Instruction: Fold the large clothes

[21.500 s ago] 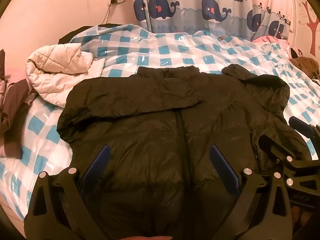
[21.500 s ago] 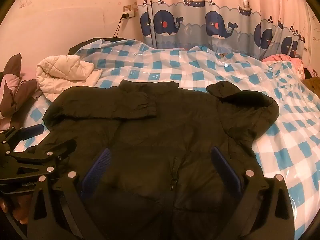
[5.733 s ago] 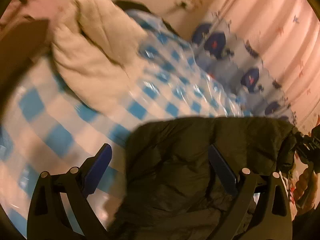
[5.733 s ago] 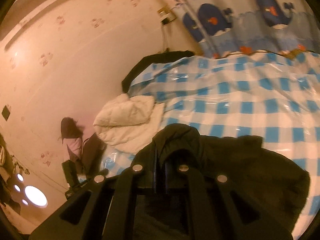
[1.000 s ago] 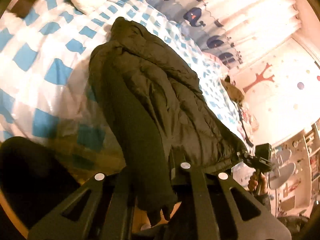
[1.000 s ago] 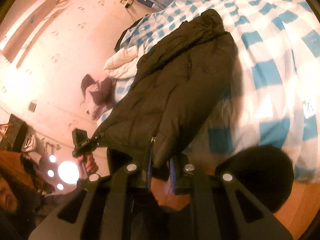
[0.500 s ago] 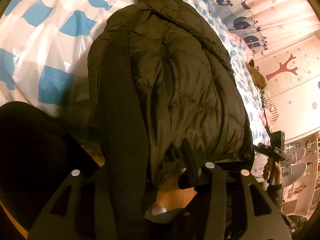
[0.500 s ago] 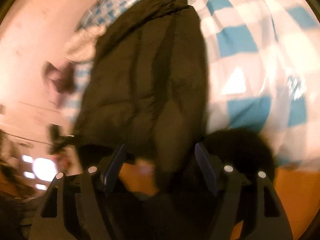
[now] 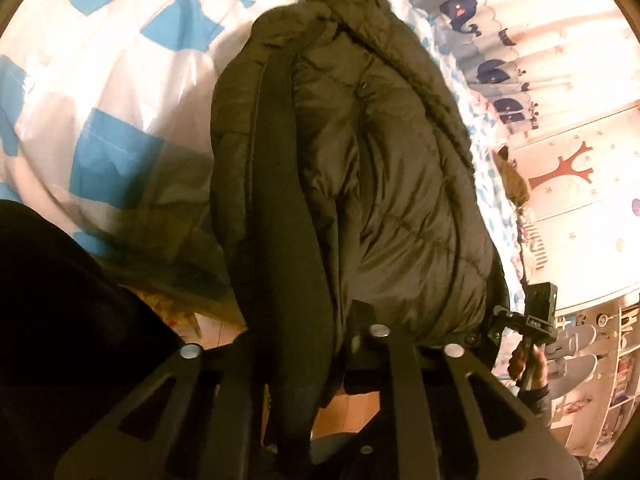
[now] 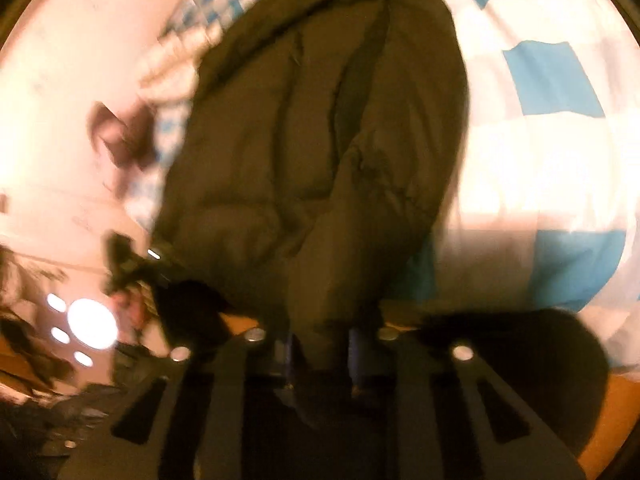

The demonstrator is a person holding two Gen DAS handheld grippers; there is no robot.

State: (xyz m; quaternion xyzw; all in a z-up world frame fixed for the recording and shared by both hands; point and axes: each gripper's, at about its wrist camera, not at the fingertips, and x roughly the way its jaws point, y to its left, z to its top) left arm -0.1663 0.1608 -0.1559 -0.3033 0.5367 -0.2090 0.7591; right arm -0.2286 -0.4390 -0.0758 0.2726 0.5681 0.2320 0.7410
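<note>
1. The dark puffer jacket [image 9: 392, 184] lies folded lengthwise on the bed [image 9: 120, 80], which has a blue-and-white checked cover, and its near end hangs over the bed edge toward both grippers.
2. In the left wrist view, the left gripper [image 9: 296, 344] has its jaws nearly together, and a dark ribbed band of the jacket [image 9: 280, 240] runs down between them; the pads themselves are hidden by the cloth, but the fabric is pinched there.
3. Ahead of the left jaws the jacket stretches away up the bed; to their right, its far corner meets the right gripper [image 9: 524, 320], held by a hand [image 9: 524, 364].
4. In the blurred right wrist view, the right gripper [image 10: 320, 344] has its jaws closing on a hanging fold of the jacket [image 10: 320, 160], with the cloth squeezed between them.
5. To the left of the right jaws, the left gripper [image 10: 132, 264] shows at the jacket's other corner, too smeared to read in detail.
6. A whale-print curtain [image 9: 500, 40] hangs beyond the bed, well ahead of the left jaws.
7. Orange-brown floor [image 10: 616, 420] shows below the bed edge, beside the right jaws.
</note>
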